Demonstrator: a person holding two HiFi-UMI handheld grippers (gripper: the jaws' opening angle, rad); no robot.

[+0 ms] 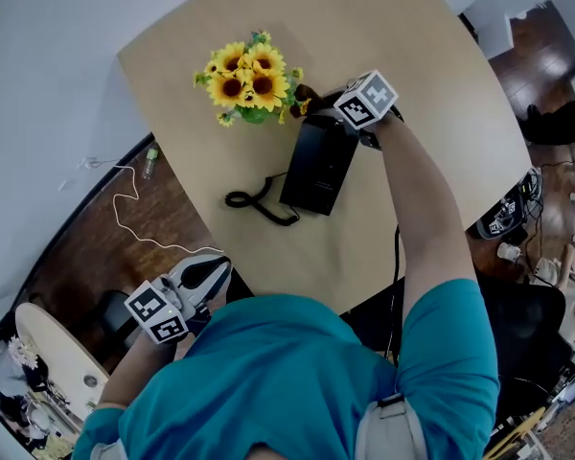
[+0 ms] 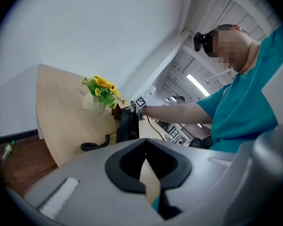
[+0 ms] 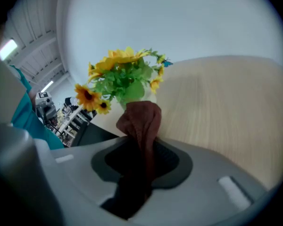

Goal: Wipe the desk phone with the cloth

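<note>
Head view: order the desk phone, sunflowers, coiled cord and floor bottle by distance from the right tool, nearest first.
1. Desk phone, under the right tool and its cloth.
2. Sunflowers, just left.
3. Coiled cord, phone's left side.
4. Bottle, on the floor, far left.

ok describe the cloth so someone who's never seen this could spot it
On the light wooden table, look at the far end of the black desk phone, beside the sunflowers. The cloth is the reddish-brown bunched rag pinched in the right gripper, the only soft, brown thing there.
</note>
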